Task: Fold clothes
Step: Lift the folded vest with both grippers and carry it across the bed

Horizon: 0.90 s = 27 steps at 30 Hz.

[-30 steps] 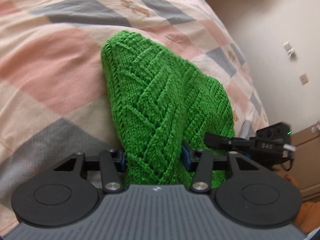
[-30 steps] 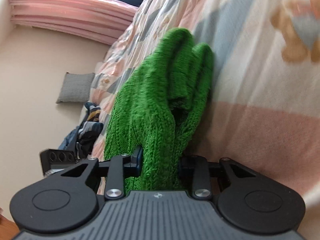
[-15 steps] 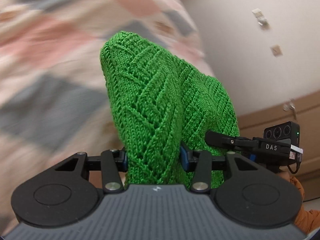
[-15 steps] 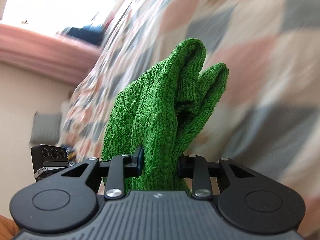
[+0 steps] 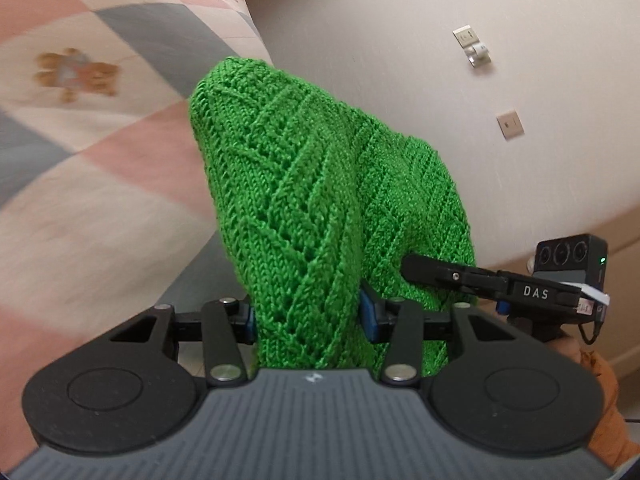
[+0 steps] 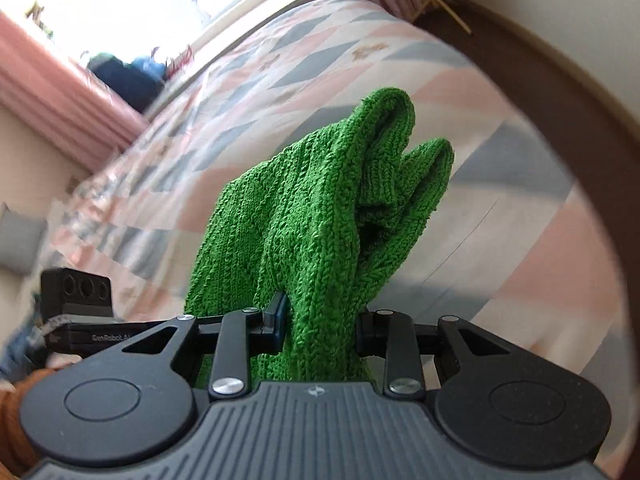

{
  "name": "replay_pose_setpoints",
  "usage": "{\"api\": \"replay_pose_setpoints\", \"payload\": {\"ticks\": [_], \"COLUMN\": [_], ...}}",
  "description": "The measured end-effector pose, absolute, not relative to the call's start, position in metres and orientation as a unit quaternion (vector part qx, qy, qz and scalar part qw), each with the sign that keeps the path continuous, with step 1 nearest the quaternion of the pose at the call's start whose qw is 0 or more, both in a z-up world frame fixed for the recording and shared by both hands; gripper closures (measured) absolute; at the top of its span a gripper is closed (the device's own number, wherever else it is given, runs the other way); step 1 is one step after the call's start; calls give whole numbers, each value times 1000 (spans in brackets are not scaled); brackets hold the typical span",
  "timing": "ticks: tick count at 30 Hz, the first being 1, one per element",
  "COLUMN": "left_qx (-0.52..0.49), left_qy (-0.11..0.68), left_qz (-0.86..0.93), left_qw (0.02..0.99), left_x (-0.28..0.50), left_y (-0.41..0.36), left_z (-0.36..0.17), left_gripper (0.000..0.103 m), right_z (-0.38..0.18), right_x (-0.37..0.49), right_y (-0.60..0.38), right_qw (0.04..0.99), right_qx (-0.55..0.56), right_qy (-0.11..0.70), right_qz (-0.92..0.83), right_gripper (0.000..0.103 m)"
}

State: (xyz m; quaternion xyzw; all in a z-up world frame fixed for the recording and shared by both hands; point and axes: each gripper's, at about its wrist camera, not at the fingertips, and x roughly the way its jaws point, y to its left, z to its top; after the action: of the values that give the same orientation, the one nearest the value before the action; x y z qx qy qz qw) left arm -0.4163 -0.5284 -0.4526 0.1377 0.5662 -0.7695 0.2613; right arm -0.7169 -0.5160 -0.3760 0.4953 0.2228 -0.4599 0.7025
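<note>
Bed [image 6: 400, 64] with the pastel diamond-patch quilt [image 5: 100, 184] has slid sideways in both views versus a second ago: left view now shows mostly bare wall [image 5: 400, 40] with socket plates, right view now shows the window and pink curtain [image 6: 60, 92]. Reads as the garment being carried in the air across the room, clear of the quilt, so folding proper hasn't started; probably repositioning to lay it flat. Green knit sweater [image 5: 304, 208]: chunky chevron lace stitch, soft, bunched, drooping over the jaws in thick folds. Left gripper [image 5: 306, 316] clamped on one bunch, right gripper [image 6: 320, 328] clamped on another; grips unchanged, both tools close together.
</note>
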Motion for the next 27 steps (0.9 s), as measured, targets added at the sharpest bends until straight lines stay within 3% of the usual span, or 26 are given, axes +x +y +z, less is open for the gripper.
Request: {"api": "replay_pose_setpoints", "payload": {"ticks": [5, 9, 10, 11, 13, 18, 22, 27], "left_qx": [134, 159, 159, 158, 168, 175, 172, 170], "left_qy": [551, 572, 573, 573, 573, 608, 604, 600], "left_qz": [-771, -742, -741, -744, -750, -736, -737, -739], "left_qw": [288, 312, 312, 305, 286, 241, 250, 253], "left_x": [-472, -499, -501, -501, -500, -474, -459, -462], "left_y": [-571, -586, -587, -589, -594, -622, -649, -675], "left_z": [-482, -528, -535, -537, -537, -526, -516, -512], "left_gripper": [62, 62, 61, 61, 60, 59, 55, 52], "right_z": [-401, -456, -472, -489, -505, -515, -517, -540], "right_x": [-755, -774, -778, -780, -791, -826, -845, -815], "right_y": [-564, -591, -596, -599, -584, -507, -403, -305], "right_qw": [704, 676, 664, 649, 642, 603, 515, 438], "right_qx": [470, 484, 492, 504, 525, 565, 589, 625], "right_qy": [256, 282, 287, 281, 219, 54, -85, -243], "right_qz": [-467, -479, -484, -496, -515, -561, -617, -599], "right_gripper": [72, 70, 68, 56, 37, 33, 29, 29]}}
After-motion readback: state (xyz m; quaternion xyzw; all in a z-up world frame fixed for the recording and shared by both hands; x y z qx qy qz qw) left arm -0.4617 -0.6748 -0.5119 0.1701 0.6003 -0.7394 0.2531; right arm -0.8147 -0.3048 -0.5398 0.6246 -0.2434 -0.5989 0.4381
